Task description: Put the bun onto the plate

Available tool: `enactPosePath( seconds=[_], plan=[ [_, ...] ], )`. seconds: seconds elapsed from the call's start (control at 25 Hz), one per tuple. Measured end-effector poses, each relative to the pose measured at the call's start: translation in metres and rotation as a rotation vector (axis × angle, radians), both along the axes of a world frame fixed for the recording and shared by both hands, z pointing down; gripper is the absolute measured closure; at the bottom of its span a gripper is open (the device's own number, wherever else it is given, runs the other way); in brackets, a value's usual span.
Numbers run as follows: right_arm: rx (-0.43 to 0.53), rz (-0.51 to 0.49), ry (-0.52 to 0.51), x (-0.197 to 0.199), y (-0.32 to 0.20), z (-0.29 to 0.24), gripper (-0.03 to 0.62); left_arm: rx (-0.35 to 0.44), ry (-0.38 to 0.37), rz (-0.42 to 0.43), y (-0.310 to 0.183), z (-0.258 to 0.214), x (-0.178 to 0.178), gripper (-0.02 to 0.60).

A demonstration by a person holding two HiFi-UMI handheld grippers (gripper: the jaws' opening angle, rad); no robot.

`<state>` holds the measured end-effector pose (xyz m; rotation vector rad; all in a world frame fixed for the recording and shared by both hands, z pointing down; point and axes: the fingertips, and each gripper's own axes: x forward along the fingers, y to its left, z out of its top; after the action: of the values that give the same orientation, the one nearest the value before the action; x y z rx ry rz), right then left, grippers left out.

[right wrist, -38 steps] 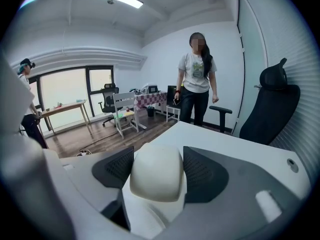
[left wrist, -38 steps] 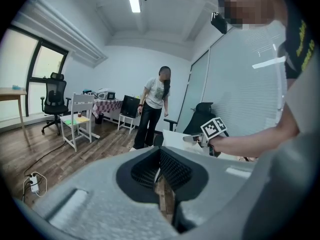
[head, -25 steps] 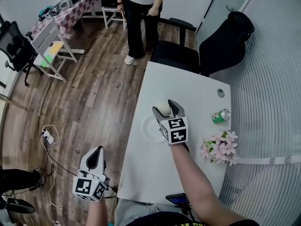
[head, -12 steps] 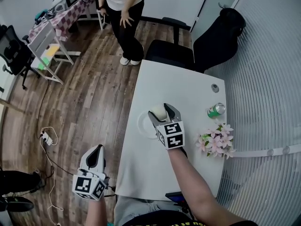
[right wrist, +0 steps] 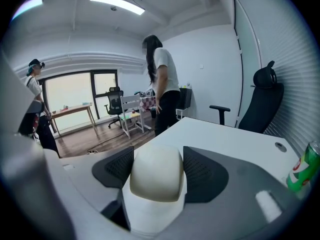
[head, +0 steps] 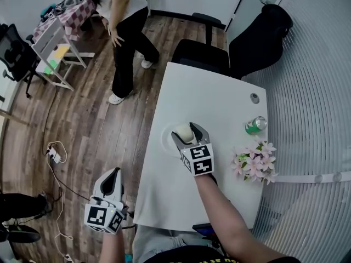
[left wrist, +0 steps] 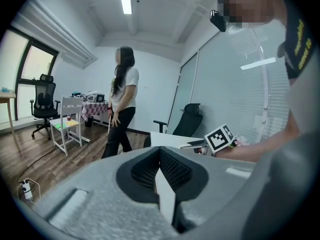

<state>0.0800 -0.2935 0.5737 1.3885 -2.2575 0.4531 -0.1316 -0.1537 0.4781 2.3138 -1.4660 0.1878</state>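
Bun [right wrist: 156, 175], smooth and dome-shaped, sits clamped in right hand-held gripper [right wrist: 159, 170].

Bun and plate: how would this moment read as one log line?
right gripper: shut on bun | bun: over plate, unreleased | left gripper: shut, empty, beside table

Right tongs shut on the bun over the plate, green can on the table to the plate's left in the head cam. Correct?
One thing is off: the green can lies to the right of the plate, not its left, as the head view shows. The rest stands: the right tongs are shut on the bun over the plate.
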Motion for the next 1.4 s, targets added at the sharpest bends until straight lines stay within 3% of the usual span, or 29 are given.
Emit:
enactPosePath(
  seconds=[0.44, 1.4],
  plan=[
    [-0.037, -0.019, 0.020, -0.009, 0.004, 0.033, 0.276, -0.045, -0.001, -0.020, 0.006, 0.020, -0.005, 0.578],
    [-0.094, -0.053, 0.072, -0.016, 0.008, 0.062, 0.272, -0.060, -0.007, -0.016, 0.010, 0.028, -0.003, 0.578]
  ],
)
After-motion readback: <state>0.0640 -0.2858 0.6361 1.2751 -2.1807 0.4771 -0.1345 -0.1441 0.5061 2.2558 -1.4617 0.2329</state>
